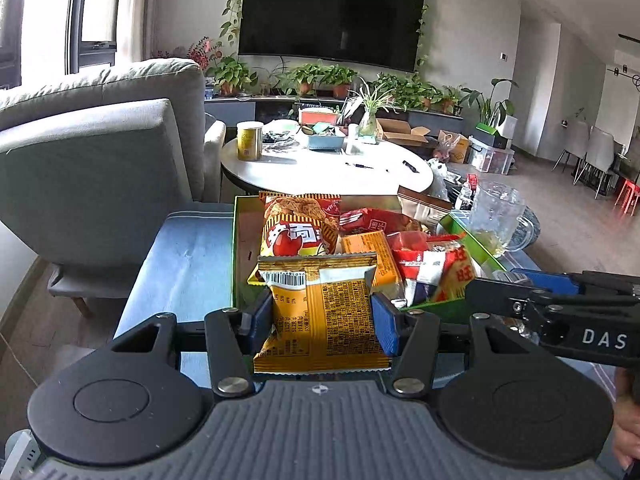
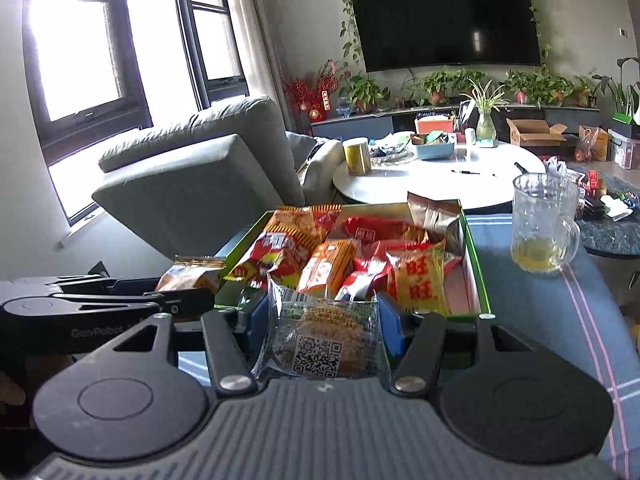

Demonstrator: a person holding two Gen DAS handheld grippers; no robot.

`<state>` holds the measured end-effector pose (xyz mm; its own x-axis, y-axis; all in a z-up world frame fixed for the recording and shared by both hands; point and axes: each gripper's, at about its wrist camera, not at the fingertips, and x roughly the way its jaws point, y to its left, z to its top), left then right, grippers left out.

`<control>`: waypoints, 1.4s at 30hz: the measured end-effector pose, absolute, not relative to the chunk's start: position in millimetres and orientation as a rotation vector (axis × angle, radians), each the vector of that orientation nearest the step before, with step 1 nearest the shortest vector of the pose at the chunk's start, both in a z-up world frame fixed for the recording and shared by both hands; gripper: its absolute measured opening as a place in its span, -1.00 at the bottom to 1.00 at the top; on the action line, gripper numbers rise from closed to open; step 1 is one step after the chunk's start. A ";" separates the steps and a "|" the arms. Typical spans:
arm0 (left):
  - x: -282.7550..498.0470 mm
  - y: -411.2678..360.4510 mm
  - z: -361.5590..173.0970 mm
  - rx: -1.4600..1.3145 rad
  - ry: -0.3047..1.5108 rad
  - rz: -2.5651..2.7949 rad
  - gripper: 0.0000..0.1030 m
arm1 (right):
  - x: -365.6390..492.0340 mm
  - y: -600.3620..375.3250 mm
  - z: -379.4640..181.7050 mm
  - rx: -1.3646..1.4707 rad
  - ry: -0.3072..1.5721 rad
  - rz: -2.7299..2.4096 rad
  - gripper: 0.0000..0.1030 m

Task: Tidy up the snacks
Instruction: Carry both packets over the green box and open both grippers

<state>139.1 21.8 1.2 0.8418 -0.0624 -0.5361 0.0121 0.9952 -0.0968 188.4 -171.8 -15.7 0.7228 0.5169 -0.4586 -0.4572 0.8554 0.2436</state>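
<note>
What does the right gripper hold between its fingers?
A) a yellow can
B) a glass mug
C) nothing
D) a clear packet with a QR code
D: the right gripper is shut on the clear packet with a QR code, its blue fingers pressing both sides.

One green box (image 2: 475, 268), one glass mug (image 2: 544, 222), two held snack packets (image 1: 322, 316).

White letters "DAS" stand on the black body of the right gripper (image 1: 468, 294), seen to the right of the left tool, while faint lettering beginning "GenRobot" stands on the left gripper (image 2: 182, 280), off to the right tool's left. Ahead of the right tool, in the green box (image 2: 474, 264), a yellow packet (image 2: 420, 280) bears two red "旺" characters. The clear packet (image 2: 324, 344) between the right tool's fingers carries a QR code, and the orange packet (image 1: 324, 312) between the left tool's fingers shows a barcode and print too small to read.
</note>
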 end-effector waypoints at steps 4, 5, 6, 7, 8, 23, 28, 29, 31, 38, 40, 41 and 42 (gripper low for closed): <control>156.3 22.1 -0.5 -0.088 0.564 -0.039 -0.05 | 196.7 -172.2 -18.5 0.135 0.550 0.534 0.51; 159.5 21.8 -1.1 -0.086 0.557 -0.039 -0.05 | 198.5 -172.0 -19.1 0.138 0.552 0.533 0.51; 163.8 22.0 -2.1 -0.083 0.551 -0.037 -0.05 | 200.3 -171.7 -19.5 0.140 0.553 0.533 0.51; 167.6 21.9 -3.6 -0.081 0.546 -0.034 -0.05 | 202.1 -171.7 -19.9 0.141 0.553 0.534 0.51; 171.1 21.8 -5.6 -0.079 0.544 -0.032 -0.05 | 203.9 -171.8 -20.3 0.142 0.553 0.534 0.51; 187.0 28.7 -34.1 -0.078 0.563 -0.023 0.16 | 234.2 -167.3 -28.9 0.188 0.560 0.539 0.51; 183.1 32.7 -31.3 -0.089 0.565 -0.014 0.21 | 242.1 -157.5 -24.7 0.177 0.552 0.552 0.51; 182.3 33.2 -31.6 -0.091 0.567 -0.010 0.22 | 244.1 -155.9 -24.5 0.177 0.550 0.556 0.51; 181.0 35.3 -32.2 -0.099 0.572 -0.005 0.22 | 248.6 -150.3 -22.5 0.176 0.544 0.562 0.51; 175.8 38.2 -33.2 -0.095 0.568 -0.009 0.23 | 265.6 -128.3 -20.8 0.139 0.527 0.565 0.51; 175.0 38.4 -34.1 -0.094 0.565 -0.013 0.23 | 270.6 -124.1 -23.0 0.139 0.537 0.565 0.51; 174.5 38.7 -34.6 -0.095 0.565 -0.015 0.23 | 272.7 -122.6 -24.4 0.140 0.542 0.562 0.51; 174.4 38.8 -35.1 -0.096 0.566 -0.017 0.23 | 275.2 -121.2 -25.9 0.141 0.547 0.560 0.51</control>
<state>174.4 38.8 -35.1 0.8441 -0.0426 -0.5344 -0.0102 0.9954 -0.0955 275.2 -121.2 -25.9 0.7094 0.5392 -0.4538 -0.4661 0.8420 0.2718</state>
